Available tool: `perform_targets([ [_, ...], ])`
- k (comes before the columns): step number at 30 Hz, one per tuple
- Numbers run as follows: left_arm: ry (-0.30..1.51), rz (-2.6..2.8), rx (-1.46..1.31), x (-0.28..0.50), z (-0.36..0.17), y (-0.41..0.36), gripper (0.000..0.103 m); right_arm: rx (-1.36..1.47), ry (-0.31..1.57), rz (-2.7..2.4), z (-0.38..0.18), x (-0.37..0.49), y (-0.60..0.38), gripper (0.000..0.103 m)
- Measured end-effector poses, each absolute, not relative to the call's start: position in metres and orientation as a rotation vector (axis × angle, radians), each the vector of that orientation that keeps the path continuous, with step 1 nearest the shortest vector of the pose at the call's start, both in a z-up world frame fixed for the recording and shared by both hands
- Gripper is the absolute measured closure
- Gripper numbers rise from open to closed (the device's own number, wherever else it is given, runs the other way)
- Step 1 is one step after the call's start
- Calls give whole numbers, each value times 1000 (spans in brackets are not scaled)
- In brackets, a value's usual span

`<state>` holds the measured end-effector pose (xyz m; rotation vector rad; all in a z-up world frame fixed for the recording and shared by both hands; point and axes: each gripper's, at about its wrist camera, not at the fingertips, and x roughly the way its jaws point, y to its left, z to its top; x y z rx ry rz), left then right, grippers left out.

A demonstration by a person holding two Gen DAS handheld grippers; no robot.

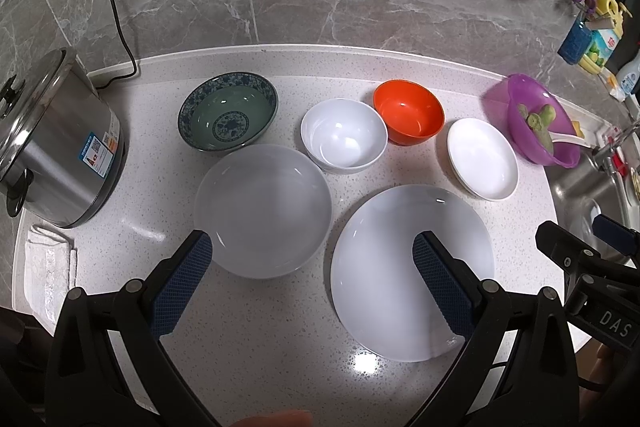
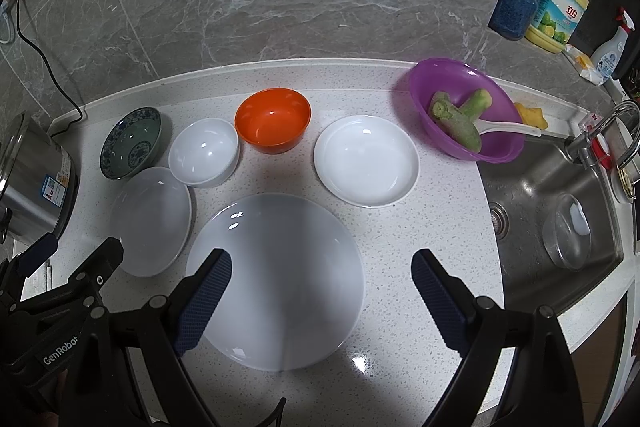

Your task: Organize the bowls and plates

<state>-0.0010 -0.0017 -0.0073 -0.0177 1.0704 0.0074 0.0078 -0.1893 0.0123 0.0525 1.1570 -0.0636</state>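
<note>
Both grippers hang above the near edge of the white counter (image 1: 280, 327) with nothing between their fingers. The left gripper (image 1: 312, 263) is spread wide; in its own view the large white bowl (image 1: 264, 211) sits just ahead and a little left of centre, its near rim close beside the left fingertip, while the big flat plate (image 1: 400, 259) lies under and behind the right fingertip. The right gripper (image 2: 322, 279) is spread just as wide, and in its view that same big plate (image 2: 276, 279) fills the lower centre, partly under the left finger, with bare counter under the right one. Farther back, toward the middle of both frames, stand the patterned green bowl (image 1: 228, 111), the small white bowl (image 1: 344, 135), the orange bowl (image 1: 408, 117) and the small white dish (image 2: 366, 161); all sit apart from each other or barely touching, none stacked. The round pieces have no long axis, so the approach turns on which rim faces which claw. I judge the left gripper is better placed for the large white bowl and the right gripper for the plate or the small dish straight ahead of it. A purple bowl (image 2: 466, 111) holding green vegetable pieces sits upper right beside the sink (image 2: 560, 219), and a steel pot (image 1: 52, 143) stands at the left.
</note>
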Motion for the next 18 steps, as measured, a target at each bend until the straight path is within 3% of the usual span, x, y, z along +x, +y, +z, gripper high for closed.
perform_targets([
  [18, 1075, 9, -21, -2, -11, -2, 2, 51, 1157, -63, 12, 8, -189, 10],
])
